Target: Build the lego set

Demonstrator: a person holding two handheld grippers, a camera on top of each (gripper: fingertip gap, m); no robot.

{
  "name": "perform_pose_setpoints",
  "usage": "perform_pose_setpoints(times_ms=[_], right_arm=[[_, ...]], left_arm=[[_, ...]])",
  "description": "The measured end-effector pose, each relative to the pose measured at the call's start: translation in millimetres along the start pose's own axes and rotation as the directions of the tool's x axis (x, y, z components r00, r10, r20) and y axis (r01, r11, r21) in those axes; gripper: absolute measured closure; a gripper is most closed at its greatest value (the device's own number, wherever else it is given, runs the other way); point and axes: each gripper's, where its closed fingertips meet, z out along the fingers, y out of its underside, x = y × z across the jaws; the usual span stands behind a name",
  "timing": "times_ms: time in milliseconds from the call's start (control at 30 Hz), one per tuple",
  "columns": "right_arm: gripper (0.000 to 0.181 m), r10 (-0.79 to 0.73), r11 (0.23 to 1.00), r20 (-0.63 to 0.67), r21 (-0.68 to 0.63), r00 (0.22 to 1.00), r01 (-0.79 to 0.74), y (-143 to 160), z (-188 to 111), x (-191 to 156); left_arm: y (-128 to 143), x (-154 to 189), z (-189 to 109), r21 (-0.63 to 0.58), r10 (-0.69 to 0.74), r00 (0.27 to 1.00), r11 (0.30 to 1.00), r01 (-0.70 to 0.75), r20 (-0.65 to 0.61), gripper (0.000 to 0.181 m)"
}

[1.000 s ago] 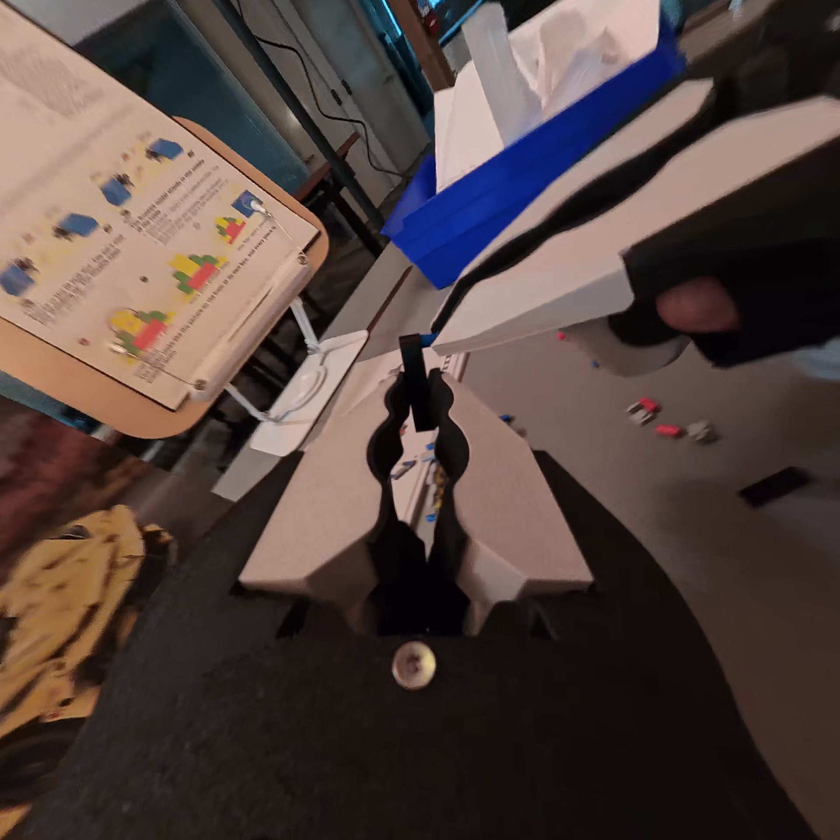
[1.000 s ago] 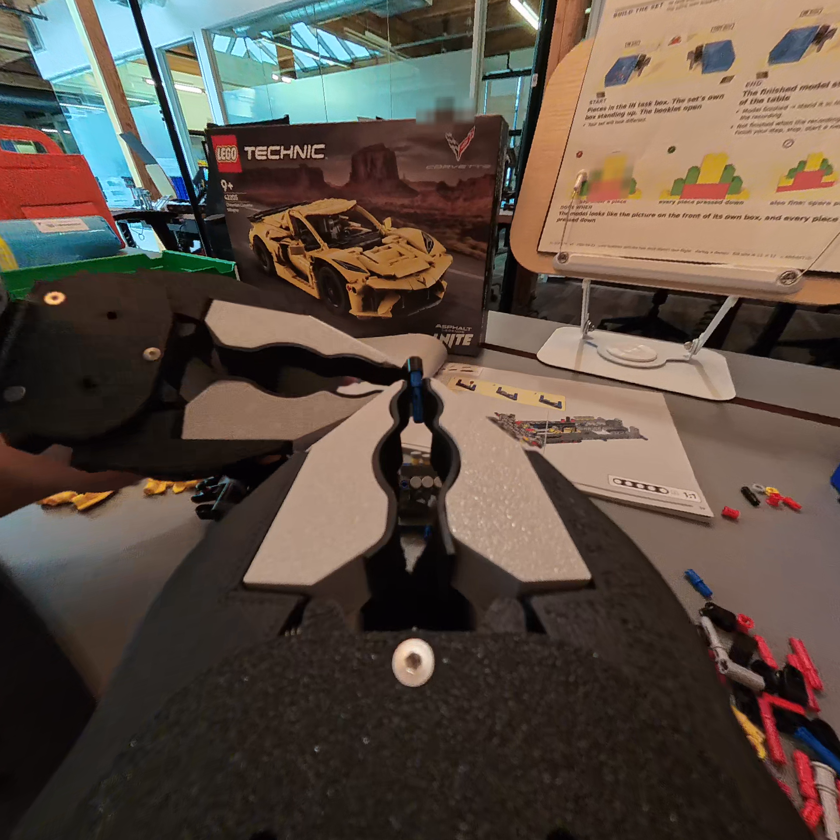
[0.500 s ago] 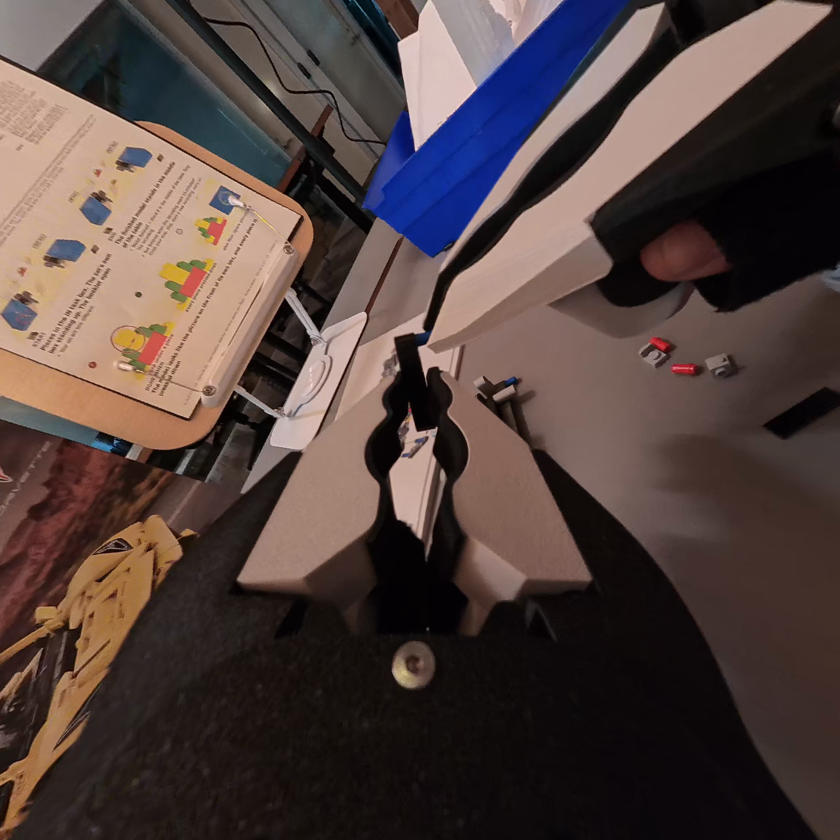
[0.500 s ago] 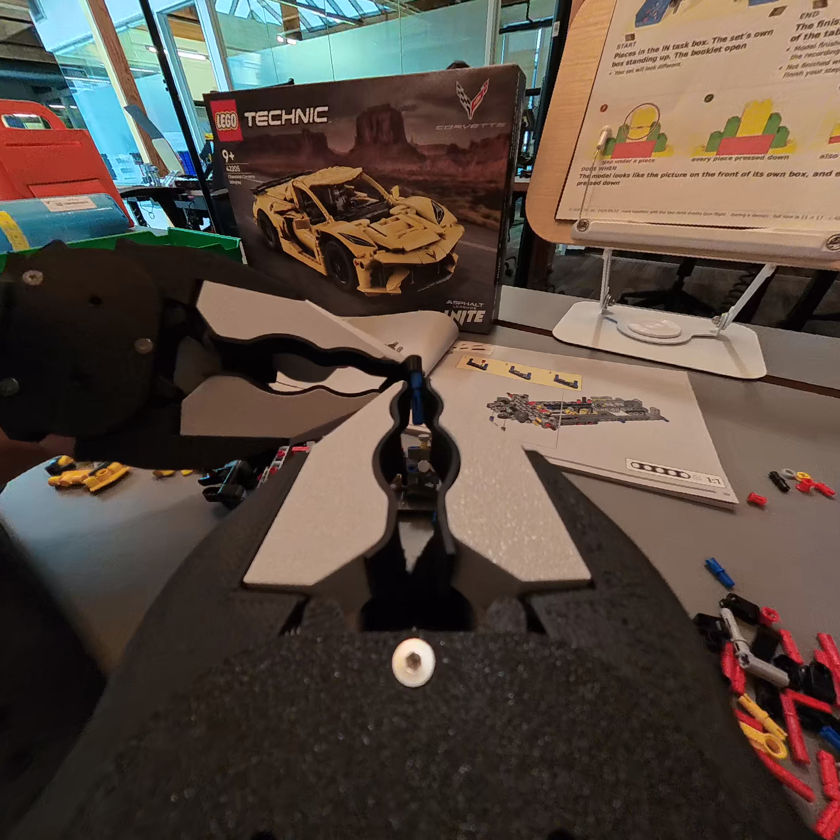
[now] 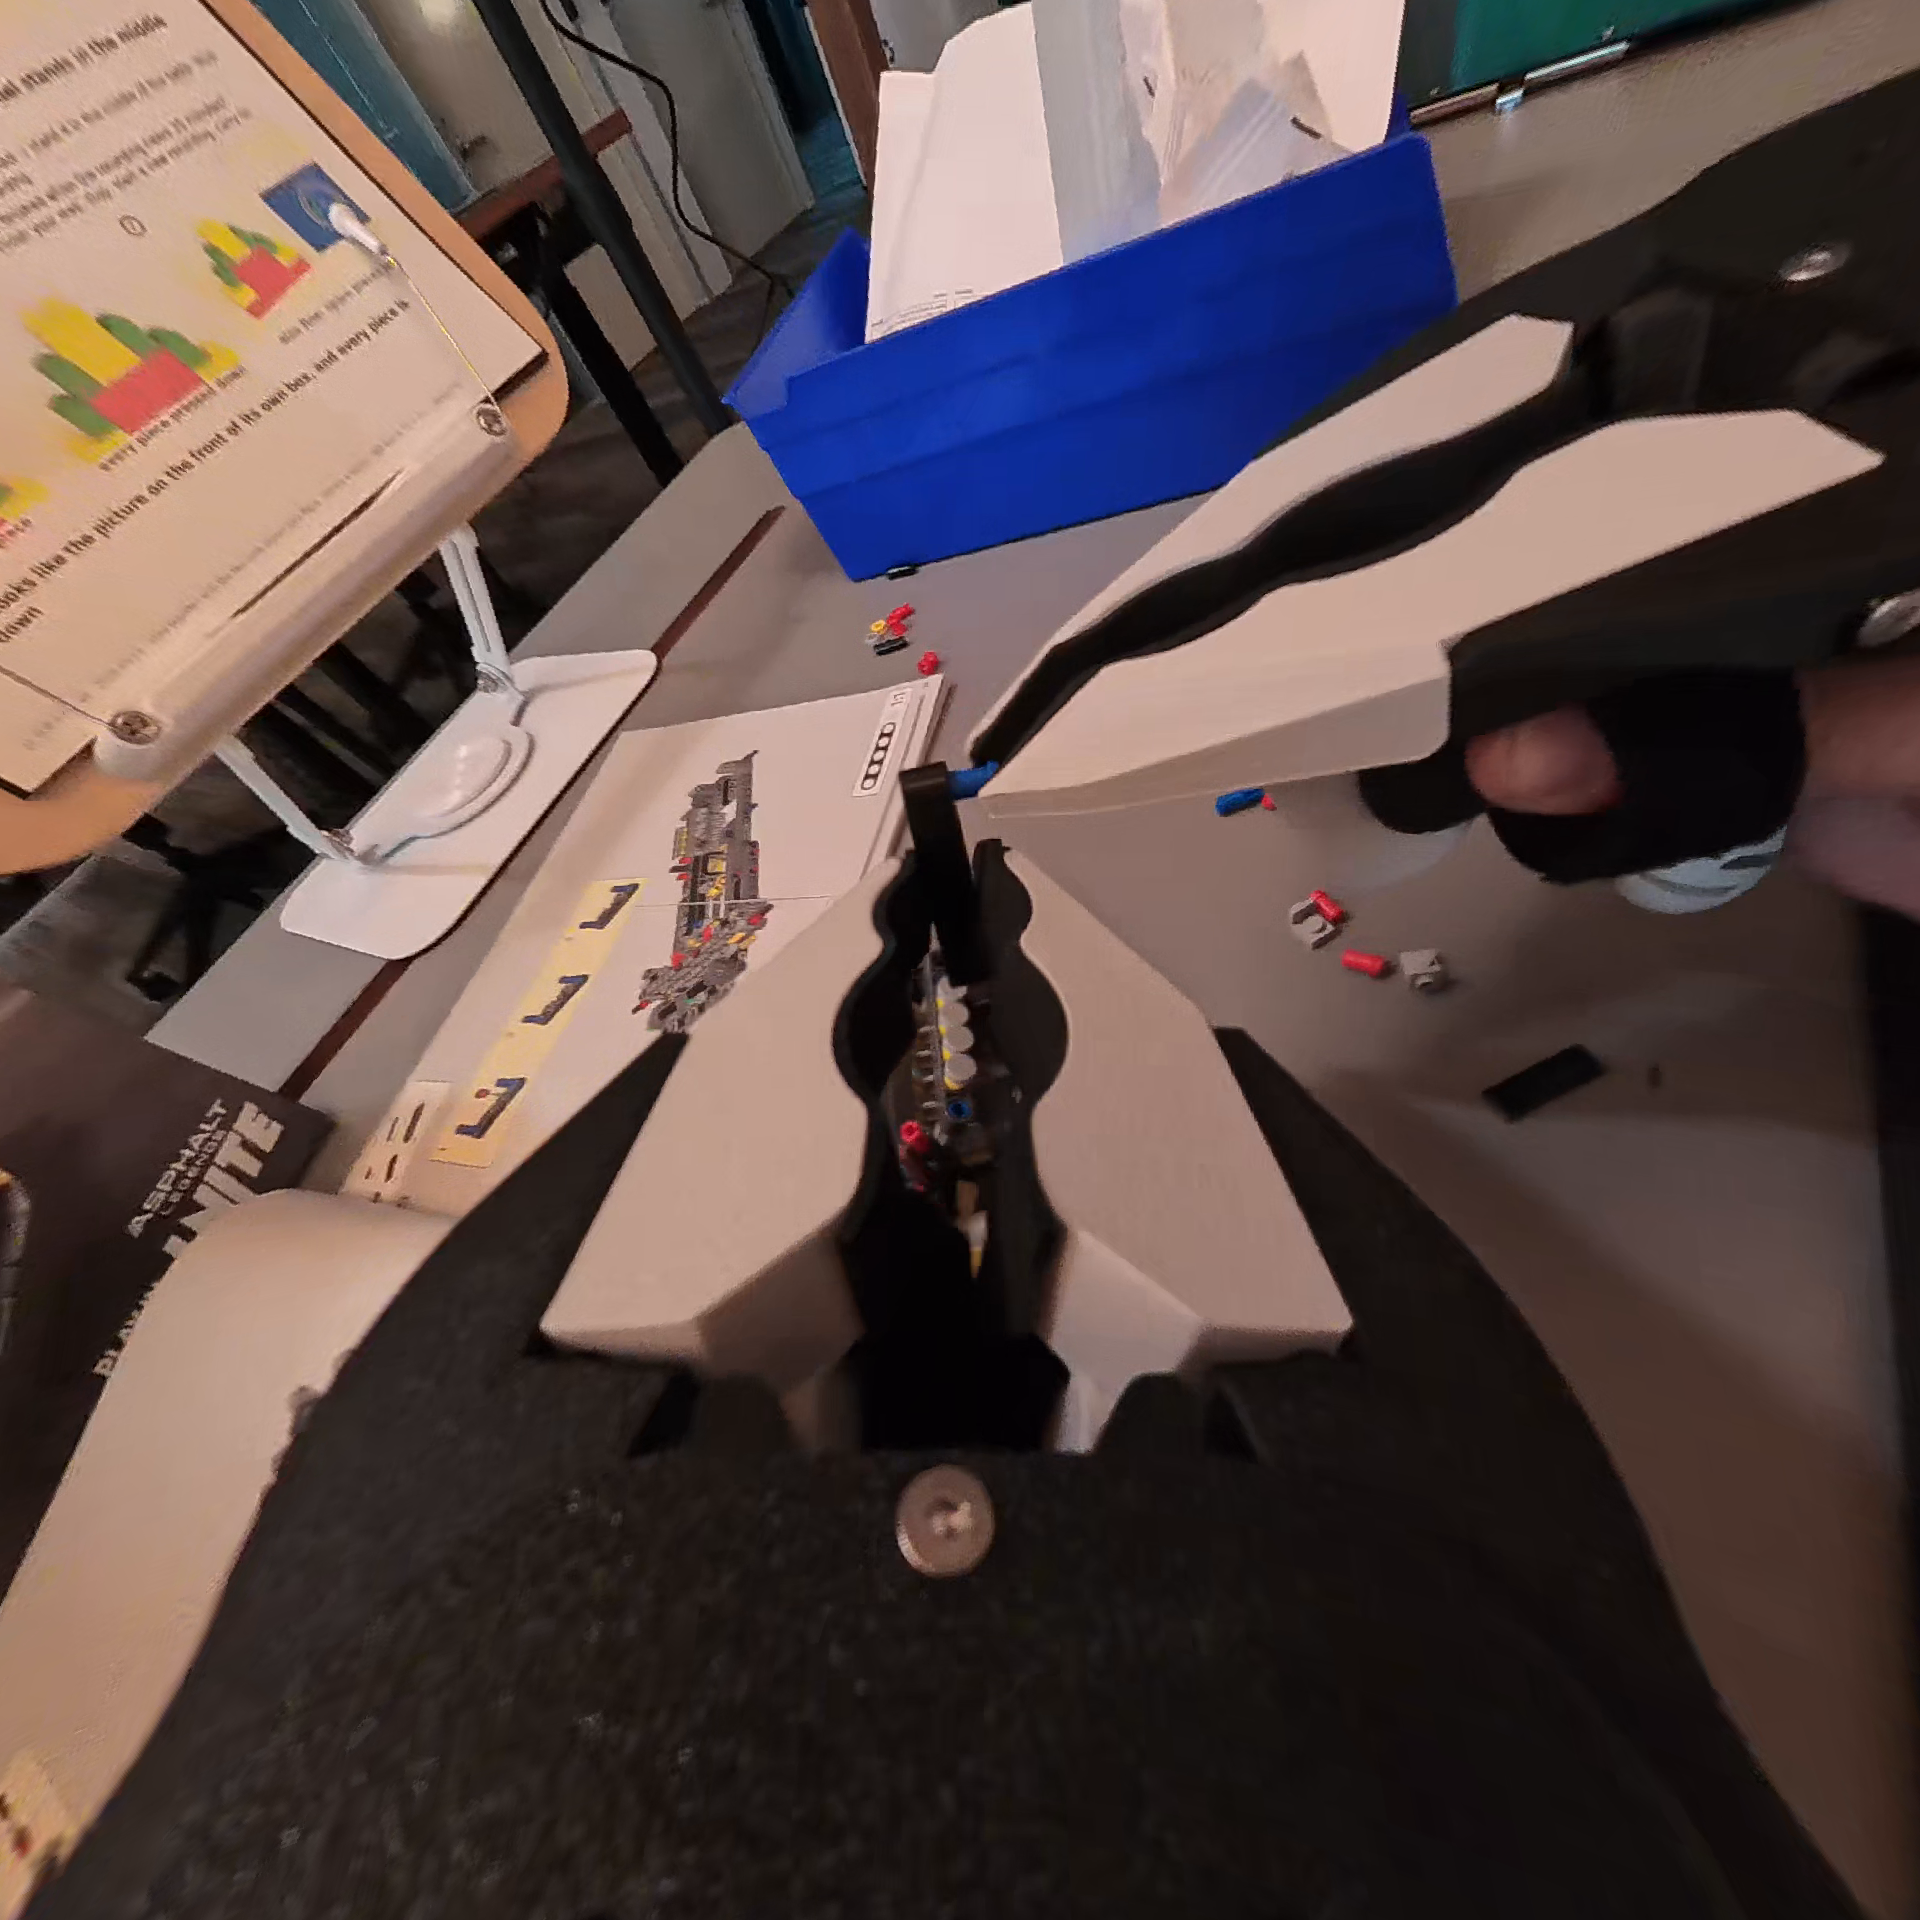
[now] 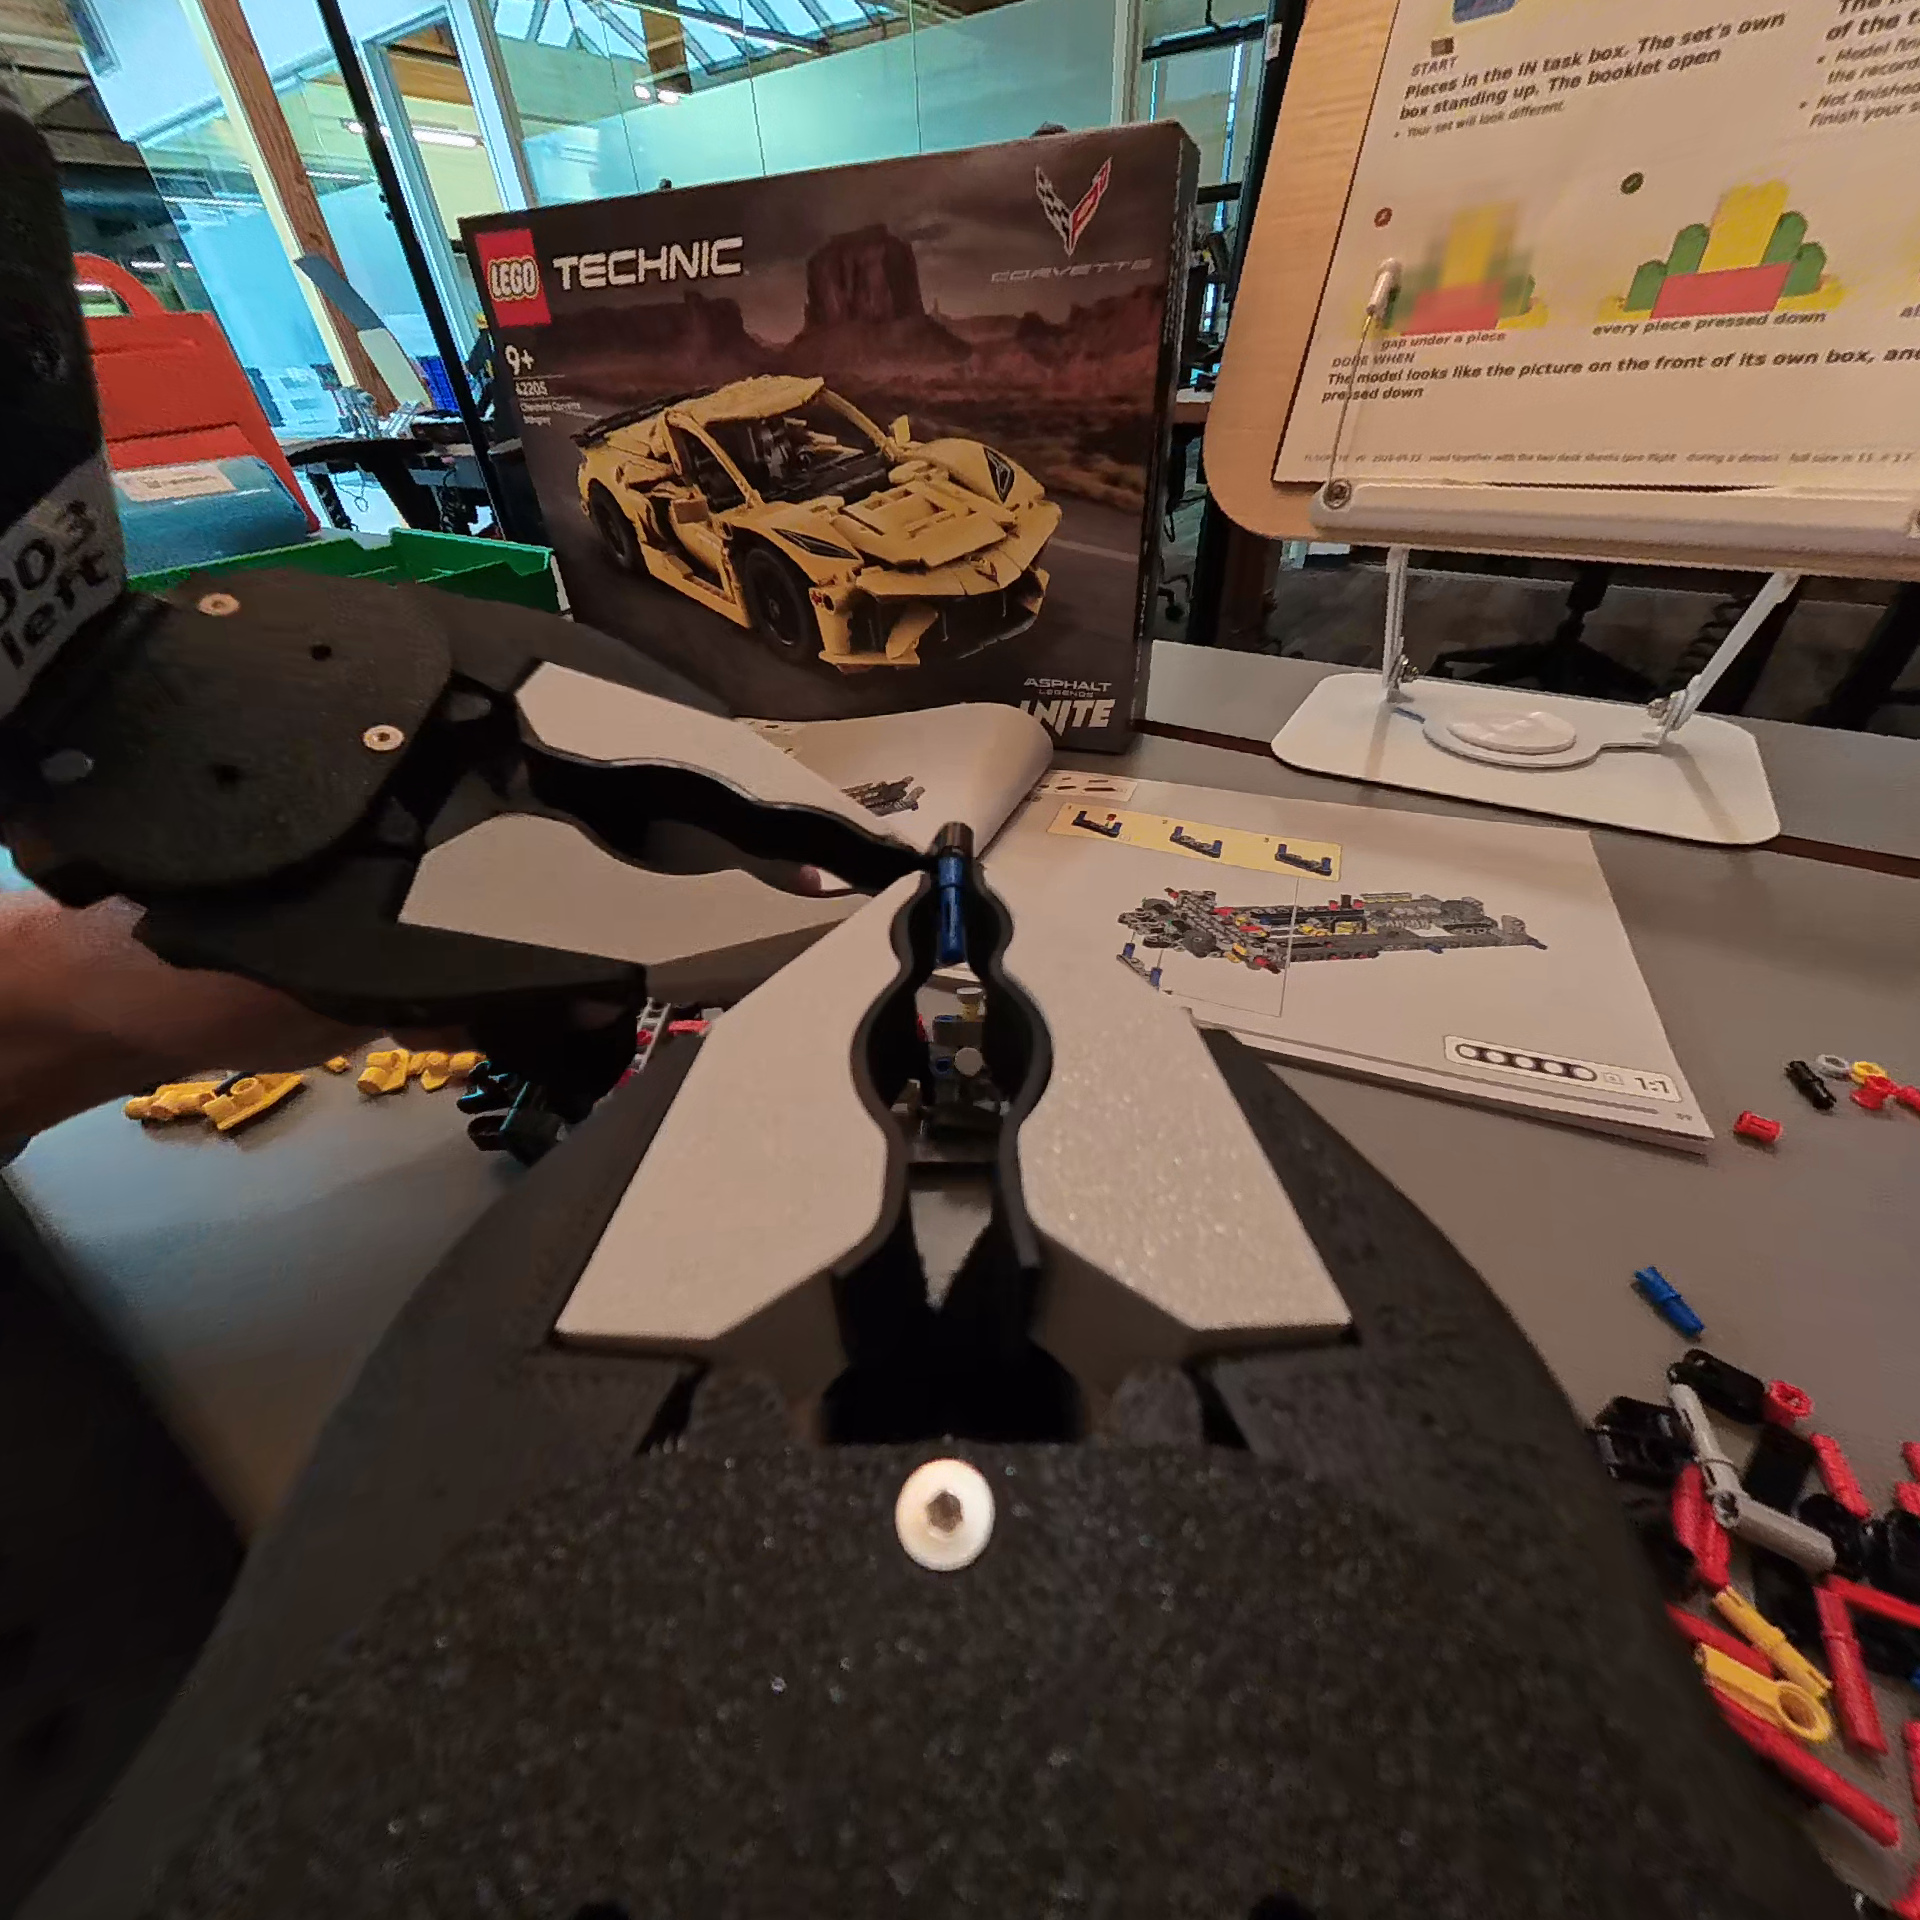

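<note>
Two pieces meeting in mid-air: left gripper [image 5: 951, 883] clamped on a black beam [image 5: 940, 873]; right gripper [image 6: 951, 904] clamped on a blue pin [image 6: 949, 899], tip touching the beam's end; plenty left, judging by loose parts [image 6: 1787, 1558] strewn beside the open booklet [image 6: 1351, 935].

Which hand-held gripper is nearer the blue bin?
Right. The right hand-held gripper reaches in just in front of the blue bin; the left hand-held gripper sits farther back, over the booklet.
</note>
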Motion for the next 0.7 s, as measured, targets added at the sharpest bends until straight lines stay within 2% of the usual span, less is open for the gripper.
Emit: perform_pose_setpoints(times_ms=[167,367,533,700], right_arm=[[0.179,-0.012,1.0,-0.007,-0.02,1.0,0.012,3.1,1.0,-0.2],[0.179,-0.023,1.0,-0.017,-0.015,1.0,0.023,2.1,0.7,0.1],[0.179,-0.045,0.998,-0.036,-0.036,0.998,0.043,4.9,1.5,1.5],[0.179,-0.145,0.986,-0.079,-0.099,0.986,0.137,12.5,4.2,3.2]], left_arm=[[4.2,-2.7,-0.4,-0.039,0.148,0.987,0.989,-0.146,0.057,0.174],[3.8,2.8,0.3,-0.025,0.017,1.0,1.0,-0.017,-0.018,0.174],[6.8,3.8,1.3,-0.041,0.047,0.999,0.998,-0.048,-0.013,0.173],[7.6,4.3,1.0,-0.048,0.093,0.996,0.995,-0.093,-0.003,0.174]])
